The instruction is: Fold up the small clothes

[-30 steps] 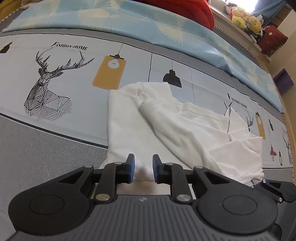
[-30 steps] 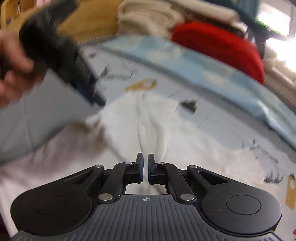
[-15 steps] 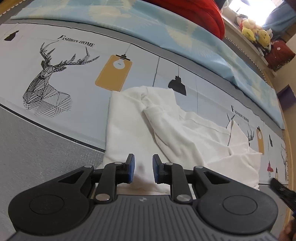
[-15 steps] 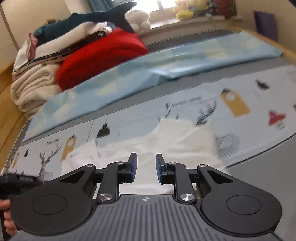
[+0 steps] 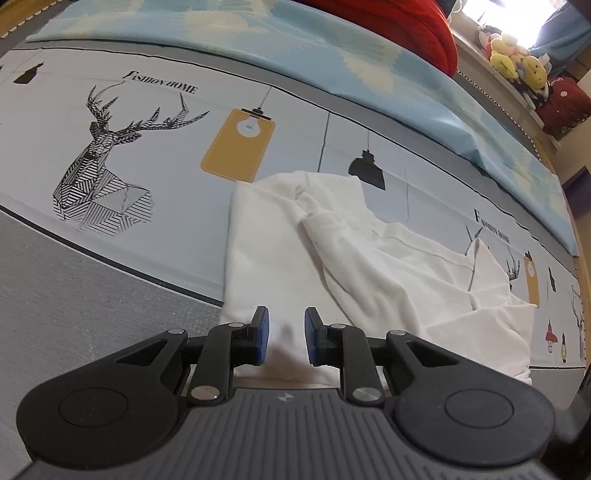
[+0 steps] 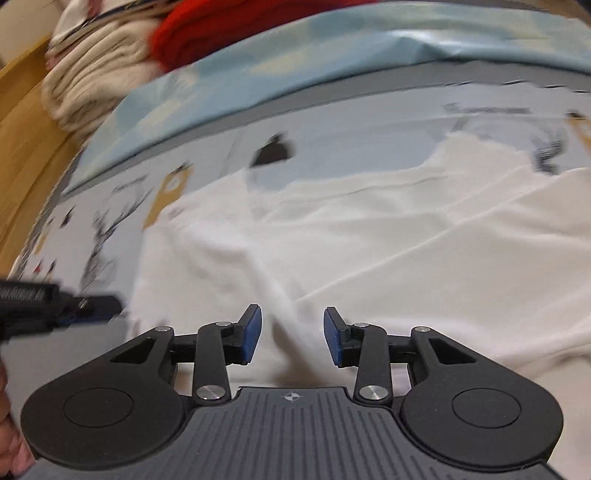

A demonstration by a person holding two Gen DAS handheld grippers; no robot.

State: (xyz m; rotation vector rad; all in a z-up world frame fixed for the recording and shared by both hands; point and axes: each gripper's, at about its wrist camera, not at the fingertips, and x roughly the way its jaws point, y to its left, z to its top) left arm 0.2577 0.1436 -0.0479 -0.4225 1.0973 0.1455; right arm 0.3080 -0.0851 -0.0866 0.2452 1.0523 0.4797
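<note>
While the left gripper hangs over the near edge of the white shirt, its blue pads stand a little apart with a gap between them; cloth shows behind the gap, but nothing is pinched. The shirt lies partly folded on the printed sheet: one flat panel nearest the left gripper, and a rumpled layer with a hemmed edge laid across it, running off to the right. Beyond the shirt, on the sheet, are a yellow lamp print and a black lamp print, both just past its far edge. A deer print sits well to the left of the shirt. Past the shirt and the prints lies a pale blue cover, and a red blanket lies beyond that. Plush toys sit far behind the shirt, to the right.

The right wrist view is blurred. The right gripper is over the shirt, its jaws are opening, and its pads are spread with a raised crease of cloth showing between them; neither pad presses on it. The left gripper shows at the shirt's left edge, blurred. Beyond the shirt in this view lie the cover, the red blanket and a stack of cream cloth.
</note>
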